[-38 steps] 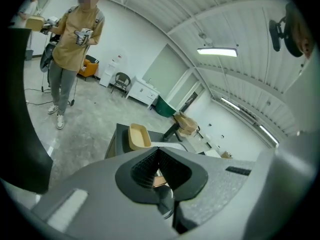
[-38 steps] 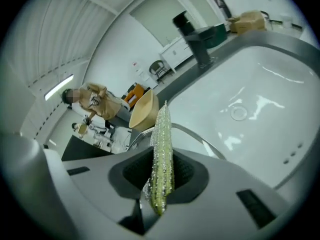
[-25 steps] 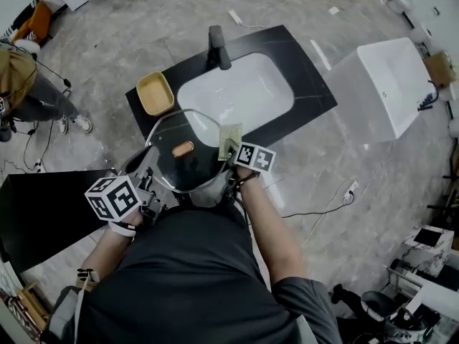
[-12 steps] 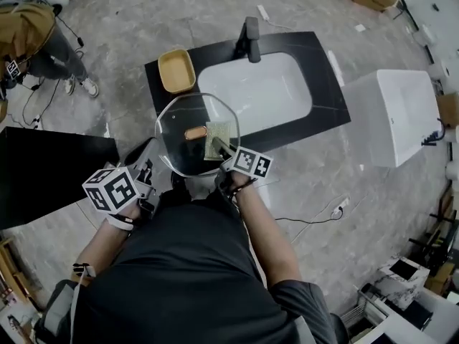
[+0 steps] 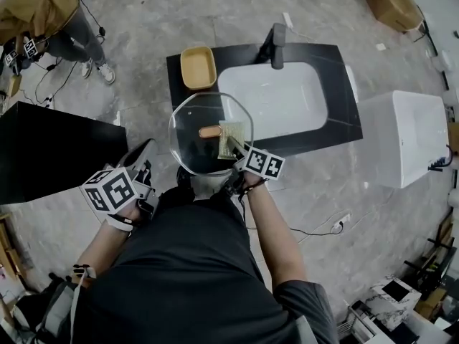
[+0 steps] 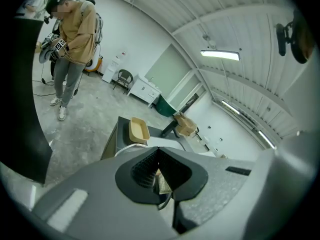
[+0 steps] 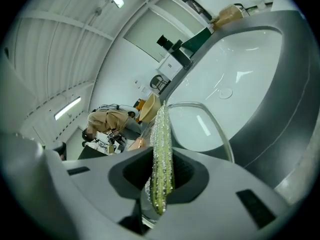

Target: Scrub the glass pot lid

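Now: pad on glass, lid clamped

Gripping the glass pot lid by its near-left rim w/ the L gripper; jaws shut on the rim edge. Pinching a green-yellow scouring pad edge-on in the R gripper; jaws closed tight on it, most of the pad sticking out past the tips.

From the head view: pad laid against the lid's glass, just right of the tan knob; can't tell if touching the knob. Lid held up in front of the body and overlapping the near-left edge of the black countertop, just beside the white sink basin.

On the counter beyond the lid: tan tray, at the far-left corner, left of the black faucet.

Further off: person in a tan top at top left, black table to the left, white boxy unit right of the counter. All well apart from the lid.
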Demonstrator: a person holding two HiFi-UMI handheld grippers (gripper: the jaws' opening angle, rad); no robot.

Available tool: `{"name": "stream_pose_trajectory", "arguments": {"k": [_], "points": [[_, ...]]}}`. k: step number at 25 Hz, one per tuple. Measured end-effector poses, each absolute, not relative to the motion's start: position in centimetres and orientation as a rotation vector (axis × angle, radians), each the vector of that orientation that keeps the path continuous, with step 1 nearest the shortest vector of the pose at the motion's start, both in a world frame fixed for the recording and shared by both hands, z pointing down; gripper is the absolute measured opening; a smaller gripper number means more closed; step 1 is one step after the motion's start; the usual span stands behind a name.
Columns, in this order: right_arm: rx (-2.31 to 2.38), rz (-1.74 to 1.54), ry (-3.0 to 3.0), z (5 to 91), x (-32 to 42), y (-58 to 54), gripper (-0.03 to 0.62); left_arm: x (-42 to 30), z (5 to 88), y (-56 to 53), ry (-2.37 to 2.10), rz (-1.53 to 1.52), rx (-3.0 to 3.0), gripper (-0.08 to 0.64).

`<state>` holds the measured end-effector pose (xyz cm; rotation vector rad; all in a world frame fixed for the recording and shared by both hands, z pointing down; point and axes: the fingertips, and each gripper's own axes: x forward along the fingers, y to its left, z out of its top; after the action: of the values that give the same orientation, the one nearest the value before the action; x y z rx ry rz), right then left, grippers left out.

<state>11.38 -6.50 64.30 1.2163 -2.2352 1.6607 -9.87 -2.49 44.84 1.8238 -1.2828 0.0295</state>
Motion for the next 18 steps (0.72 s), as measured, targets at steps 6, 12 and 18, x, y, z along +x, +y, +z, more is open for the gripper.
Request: {"name": "stream_pose_trajectory", "arguments": {"k": [6, 12, 18], "points": [[1.314, 1.567, -2.207, 64.8, 14.6, -6.8, 0.055, -7.9, 44.2, -3.5, -1.219, 0.058, 1.885, 0.002], [1.461, 1.591, -2.143, 65.4, 18.8, -6.4, 0.055, -5.0, 43.7, -4.6, -1.133, 0.102, 1.947, 0.002], [1.599, 1.601, -2.053, 66.1, 22.1, -5.4, 0.055, -3.1, 43.4, -5.3, -1.079, 0.13, 1.989, 0.002]]}}
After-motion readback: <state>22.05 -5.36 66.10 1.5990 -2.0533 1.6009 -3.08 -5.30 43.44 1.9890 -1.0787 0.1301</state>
